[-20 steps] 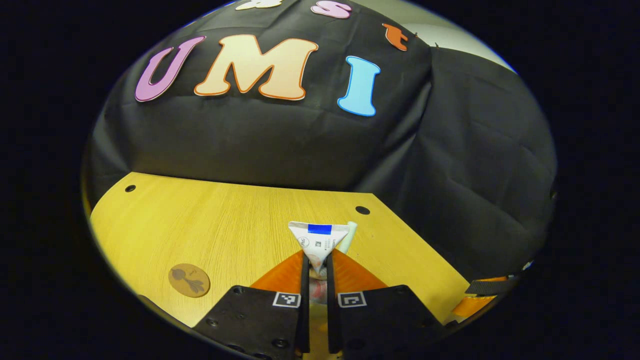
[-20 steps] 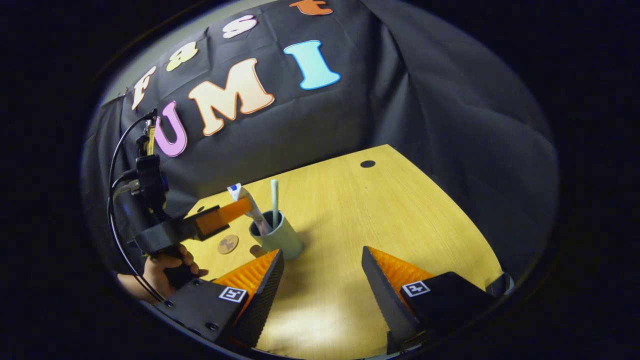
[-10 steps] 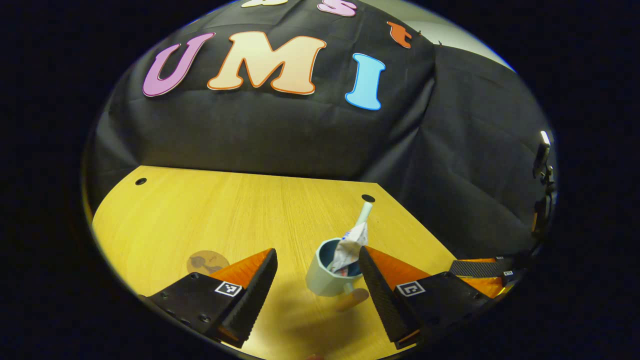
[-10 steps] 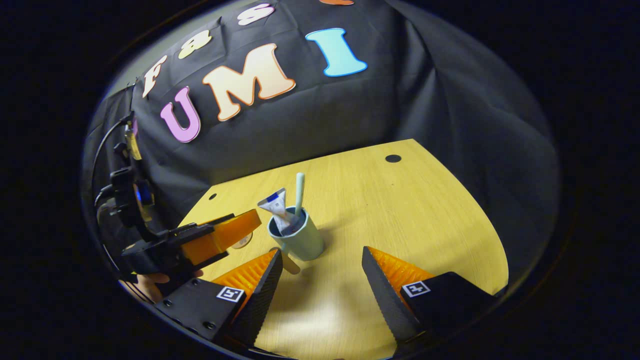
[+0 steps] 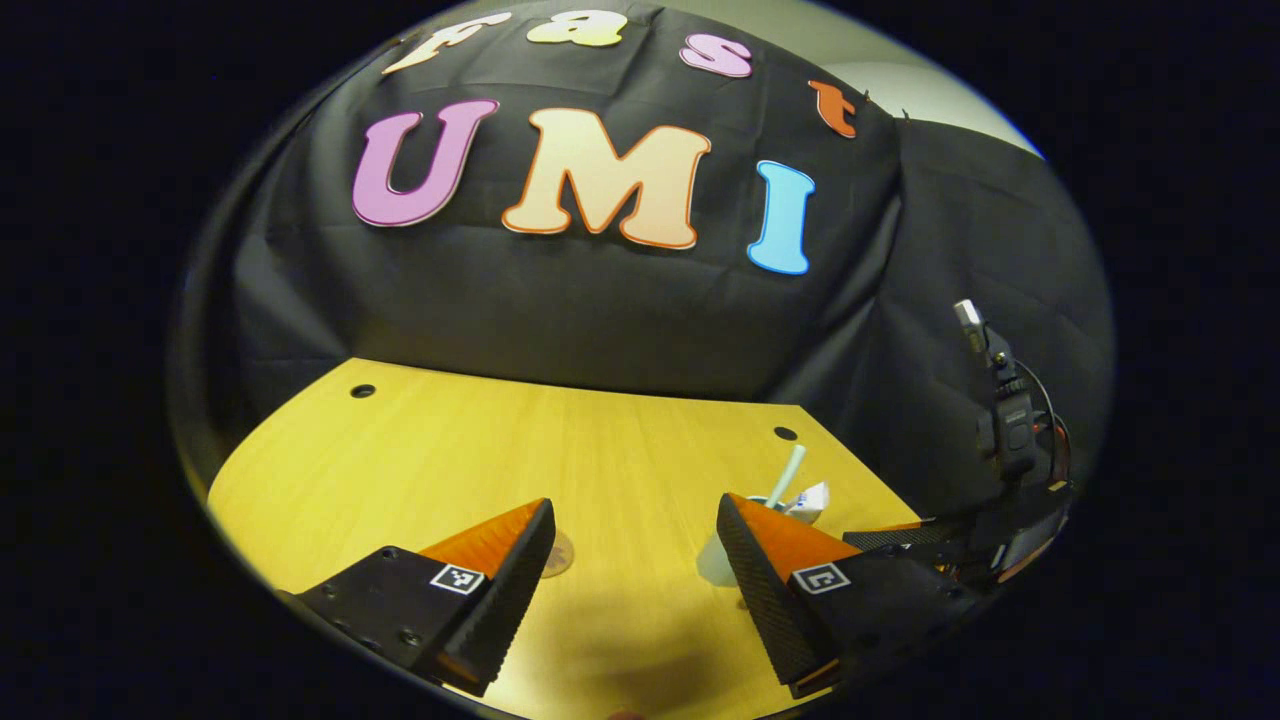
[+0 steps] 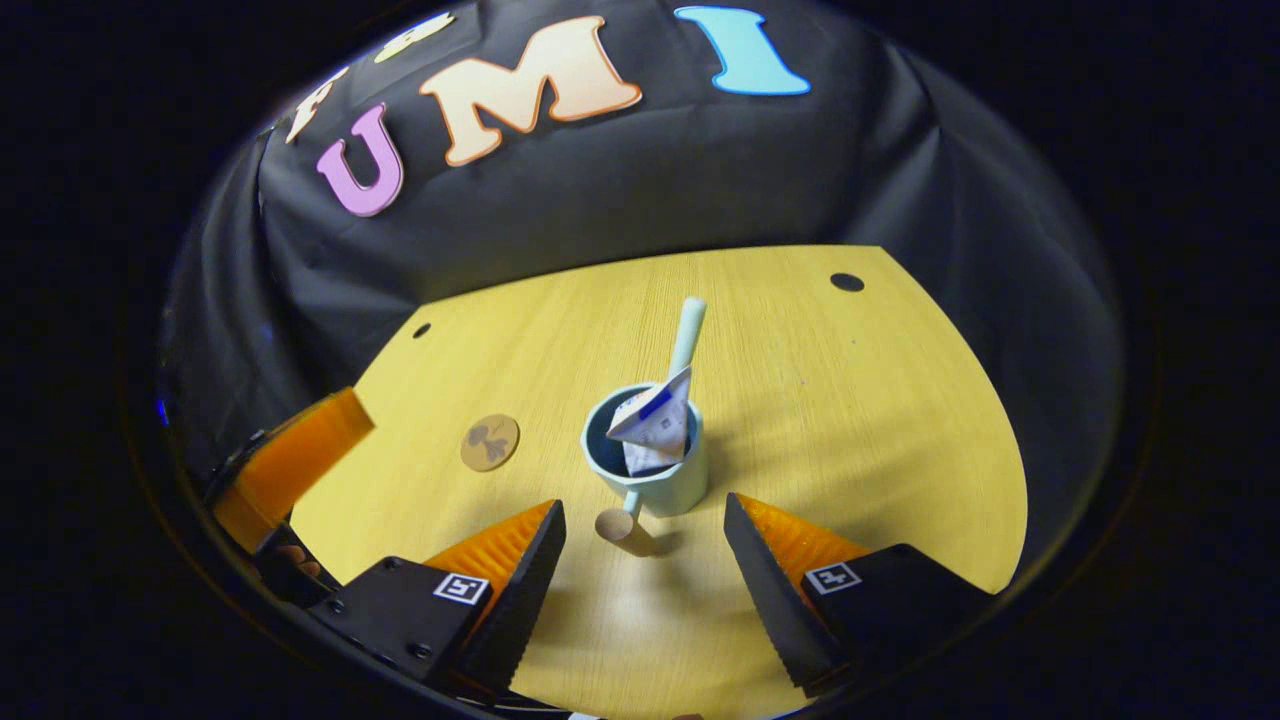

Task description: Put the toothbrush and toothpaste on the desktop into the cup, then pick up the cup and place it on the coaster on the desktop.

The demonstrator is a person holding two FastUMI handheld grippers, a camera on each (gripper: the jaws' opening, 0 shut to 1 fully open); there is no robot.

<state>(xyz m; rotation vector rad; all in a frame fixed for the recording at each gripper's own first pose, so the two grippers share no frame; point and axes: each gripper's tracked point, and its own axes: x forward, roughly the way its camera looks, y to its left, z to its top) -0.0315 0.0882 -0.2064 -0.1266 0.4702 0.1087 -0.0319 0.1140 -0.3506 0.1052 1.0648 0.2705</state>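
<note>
In the right gripper view a pale blue cup point(image 6: 672, 488) stands upright on the wooden desktop point(image 6: 860, 420), its wood-tipped handle point(image 6: 620, 527) pointing toward me. The toothpaste tube point(image 6: 655, 422) and the pale toothbrush point(image 6: 688, 335) lean inside it. My right gripper point(image 6: 645, 545) is open, and the cup sits just ahead of its fingertips. The round brown coaster point(image 6: 490, 442) lies left of the cup. My left gripper point(image 5: 635, 545) is open with nothing between its fingers. Its right finger hides most of the cup point(image 5: 712, 566). The toothbrush point(image 5: 785, 475) and toothpaste point(image 5: 810, 497) stick up above that finger.
The left gripper's orange finger point(image 6: 290, 465) sits at the table's left edge, apart from the cup. The coaster point(image 5: 560, 553) peeks out beside my left finger. The right gripper's body and cable point(image 5: 1010, 440) rise at the right. Two cable holes point(image 6: 846, 282) mark the desktop's far side.
The left gripper let go of the toothpaste, which now rests in the cup, then opened and drew back to the left. The right gripper moved closer to the cup.
</note>
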